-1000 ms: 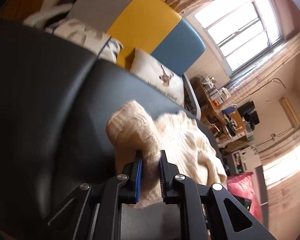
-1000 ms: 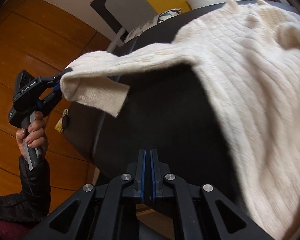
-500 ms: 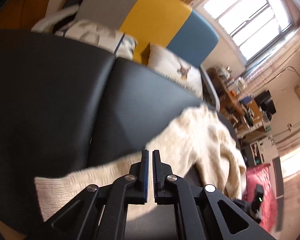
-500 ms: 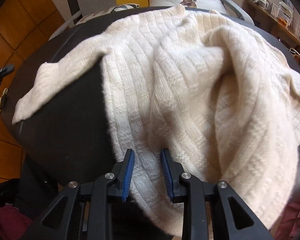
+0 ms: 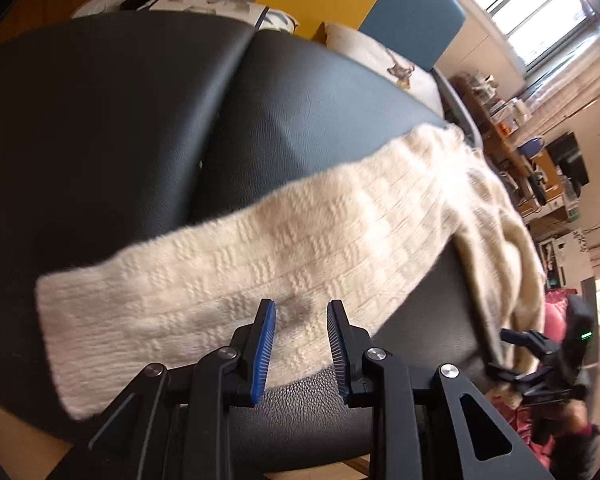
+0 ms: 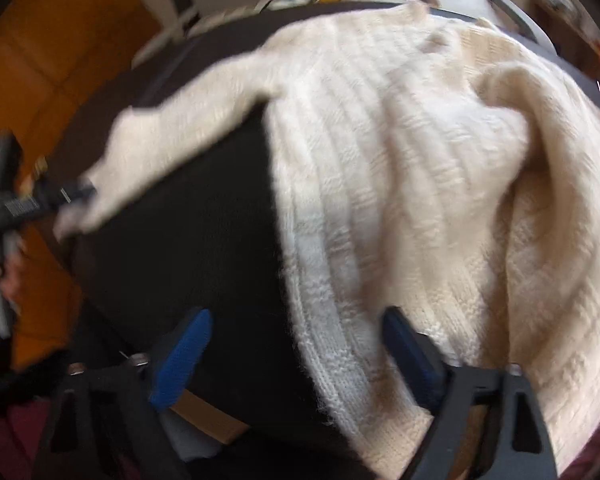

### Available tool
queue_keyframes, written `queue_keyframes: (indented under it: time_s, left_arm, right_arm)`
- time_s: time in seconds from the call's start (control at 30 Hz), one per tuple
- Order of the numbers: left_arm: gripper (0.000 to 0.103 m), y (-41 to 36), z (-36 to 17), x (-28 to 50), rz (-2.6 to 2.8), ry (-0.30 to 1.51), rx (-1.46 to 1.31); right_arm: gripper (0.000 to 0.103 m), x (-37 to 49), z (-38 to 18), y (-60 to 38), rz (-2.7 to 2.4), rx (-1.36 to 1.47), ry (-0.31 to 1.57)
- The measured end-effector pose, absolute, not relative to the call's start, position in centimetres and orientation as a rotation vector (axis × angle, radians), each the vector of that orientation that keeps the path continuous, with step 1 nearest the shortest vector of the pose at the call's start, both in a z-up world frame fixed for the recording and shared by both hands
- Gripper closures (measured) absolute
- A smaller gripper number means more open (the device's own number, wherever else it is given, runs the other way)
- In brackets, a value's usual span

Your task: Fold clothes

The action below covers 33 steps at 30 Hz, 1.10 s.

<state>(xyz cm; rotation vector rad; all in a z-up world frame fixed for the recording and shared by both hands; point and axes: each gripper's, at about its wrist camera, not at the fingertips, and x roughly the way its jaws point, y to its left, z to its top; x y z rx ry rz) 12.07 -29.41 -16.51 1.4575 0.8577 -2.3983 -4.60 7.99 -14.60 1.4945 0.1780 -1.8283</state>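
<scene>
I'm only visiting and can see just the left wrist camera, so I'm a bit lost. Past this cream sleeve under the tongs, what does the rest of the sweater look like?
Observer: In the right wrist view, the sweater has its body spread over the black cushion, with a thick rumpled fold along its right side.
Operator: Where are the other tongs?
Observer: The right tongs hover at the sweater's near hem. Their jaws are opening wide, and the hem's edge lies between them without being pinched.
Operator: Who's holding mine?
Observer: A hand, blurred at the far left, grips the handle of the left tongs, whose jaws are opening over the sleeve.
</scene>
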Motion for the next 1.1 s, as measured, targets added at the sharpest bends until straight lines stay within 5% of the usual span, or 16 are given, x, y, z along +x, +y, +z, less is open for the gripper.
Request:
queue_keyframes:
  time_s: [0.1, 0.23, 0.43, 0.53, 0.6, 0.73, 0.97, 1.1]
  left_arm:
    - [0.086, -28.7, -17.2, 11.7, -2.377, 0.749, 1.448]
    - [0.087, -28.9, -17.4, 11.6, -2.367, 0.733, 1.461]
    - [0.087, -29.8, -17.5, 11.7, -2.355, 0.758, 1.473]
    - [0.087, -29.9, -17.4, 12.0, -2.358, 0.756, 1.471]
    - [0.087, -30.0, -17.4, 12.0, -2.361, 0.748, 1.47]
    - [0.087, -30.5, -17.2, 12.1, -2.348, 0.781, 1.453]
    - [0.09, -33.8, -16.3, 12.7, -2.268, 0.683, 1.396]
    - [0.09, -37.3, -15.9, 13.0, -2.192, 0.625, 1.37]
  right_arm:
    - [0.039, -5.1, -14.3, 10.1, -1.864, 1.502, 0.121]
    - [0.042, -5.6, -14.0, 10.1, -1.932, 1.485, 0.137]
    - [0.038, -5.0, -15.1, 8.6, -1.996, 1.464, 0.437]
    - [0.057, -5.1, -14.6, 8.5, -1.993, 1.443, 0.463]
    - [0.092, -5.2, -14.2, 8.7, -1.991, 1.437, 0.442]
    - [0.093, -5.3, -13.5, 8.6, -1.949, 1.426, 0.359]
    - [0.093, -6.0, -10.9, 5.4, -1.744, 1.348, -0.088]
    - [0.093, -5.6, -12.9, 0.5, -1.705, 1.372, -0.072]
